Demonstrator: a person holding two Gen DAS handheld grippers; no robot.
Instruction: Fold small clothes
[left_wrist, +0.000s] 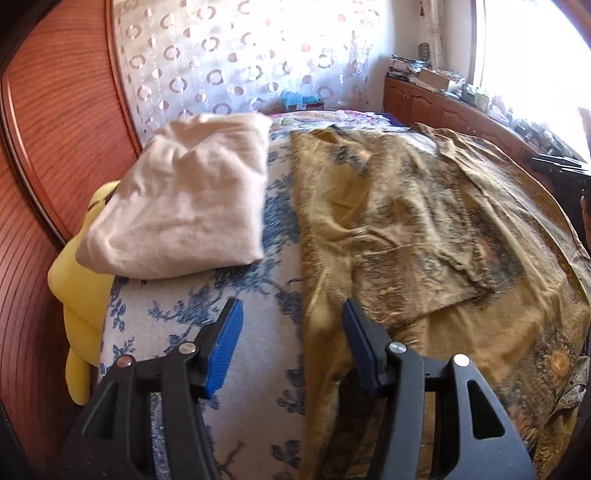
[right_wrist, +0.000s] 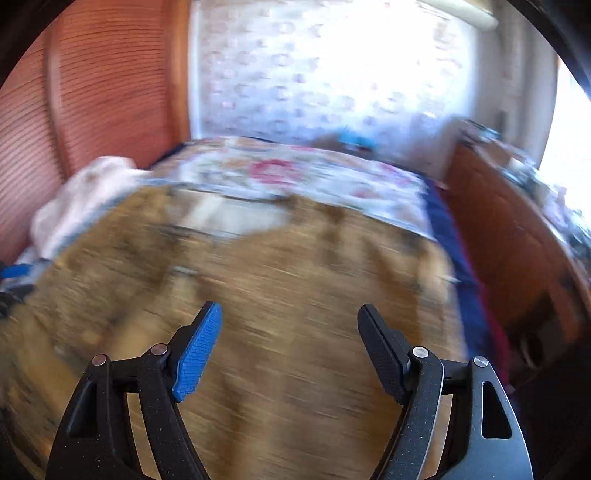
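While the mustard patterned garment (left_wrist: 424, 229) lies spread across the bed (left_wrist: 258, 314), my left gripper (left_wrist: 291, 314) hangs half open over the garment's left edge, nothing between the pads. My right gripper (right_wrist: 290, 314) gapes wide and empty above its middle. A folded cream garment (left_wrist: 184, 195) sits at the bed's left edge.

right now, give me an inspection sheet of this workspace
surface: bed with blue-floral cover
job's things: tan patterned garment spread out, partly folded; cream cloth folded by the headboard
clutter: yellow plush wedged between bed and headboard
grippers: left gripper open over the garment's edge, holding nothing; right gripper open above the garment, view blurred
cables: nothing seen
surroundings: patterned curtain, wooden cabinet crowded with items, bright window
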